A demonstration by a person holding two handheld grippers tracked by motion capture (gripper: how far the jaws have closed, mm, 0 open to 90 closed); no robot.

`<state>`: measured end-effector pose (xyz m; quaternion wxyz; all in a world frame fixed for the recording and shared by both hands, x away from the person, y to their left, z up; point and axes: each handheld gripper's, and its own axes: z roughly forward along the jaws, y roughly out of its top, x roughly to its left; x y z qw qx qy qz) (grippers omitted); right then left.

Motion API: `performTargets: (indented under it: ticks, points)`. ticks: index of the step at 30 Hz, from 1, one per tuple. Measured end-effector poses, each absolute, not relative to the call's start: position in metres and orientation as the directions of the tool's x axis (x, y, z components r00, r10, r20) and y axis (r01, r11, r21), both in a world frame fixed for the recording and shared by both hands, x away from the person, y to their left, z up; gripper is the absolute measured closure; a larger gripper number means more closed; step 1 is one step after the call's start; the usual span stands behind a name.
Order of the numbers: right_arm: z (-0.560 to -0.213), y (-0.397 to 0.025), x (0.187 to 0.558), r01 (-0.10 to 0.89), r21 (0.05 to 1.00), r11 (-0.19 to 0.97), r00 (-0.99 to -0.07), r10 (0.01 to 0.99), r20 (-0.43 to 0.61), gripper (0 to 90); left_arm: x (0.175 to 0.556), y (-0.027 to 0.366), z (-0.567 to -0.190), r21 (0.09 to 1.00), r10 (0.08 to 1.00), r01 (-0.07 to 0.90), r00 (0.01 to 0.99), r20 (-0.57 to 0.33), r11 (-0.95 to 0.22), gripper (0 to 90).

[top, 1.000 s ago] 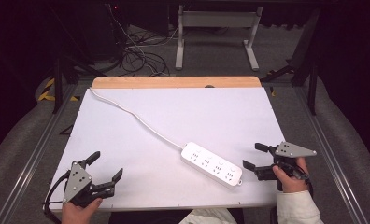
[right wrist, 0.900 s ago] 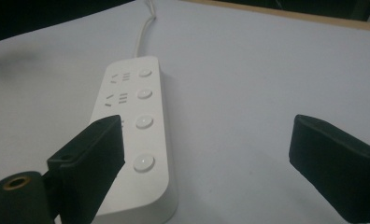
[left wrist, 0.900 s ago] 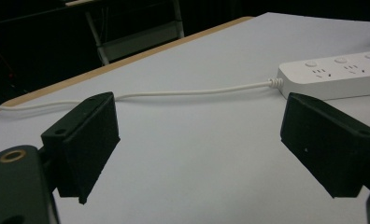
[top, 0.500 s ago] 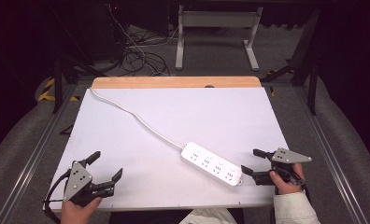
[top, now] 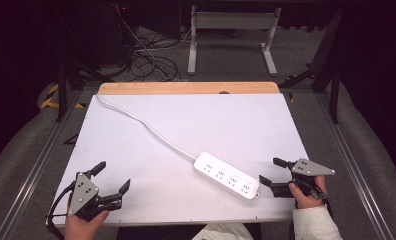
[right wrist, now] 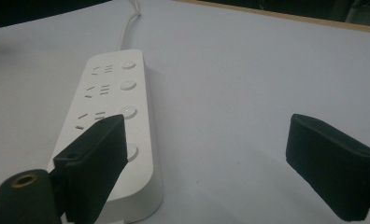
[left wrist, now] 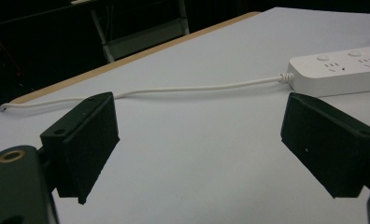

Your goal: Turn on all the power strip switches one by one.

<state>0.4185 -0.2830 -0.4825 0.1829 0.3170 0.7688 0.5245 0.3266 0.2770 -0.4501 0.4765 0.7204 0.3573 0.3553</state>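
One white plastic power strip (top: 227, 177) with four socket rows and one white cord (top: 146, 128); two black two-jaw grippers.

The power strip's (left wrist: 340, 71) far end is cut off at the left gripper view's right edge.

The worktop (top: 136, 130) is covered in white, with a strip of pale wood showing along its far edge. Metal rails run down both of its sides, and grey padded surfaces lie beyond them. Behind it the room is dark. A grey metal frame with 2 legs (top: 231, 37) stands on the grey floor, beside a tangle of black cables (top: 146, 60).
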Motion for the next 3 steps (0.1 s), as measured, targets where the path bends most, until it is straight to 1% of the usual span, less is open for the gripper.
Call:
performTargets:
  ticks: [3]
  points:
    - [-0.4825,-0.2832,0.4183,0.294,0.922,0.254,-0.733,0.679,0.047,12.6,0.3276,0.2775,-0.4506,0.941,0.850,0.182,0.502,0.161,-0.286,11.6]
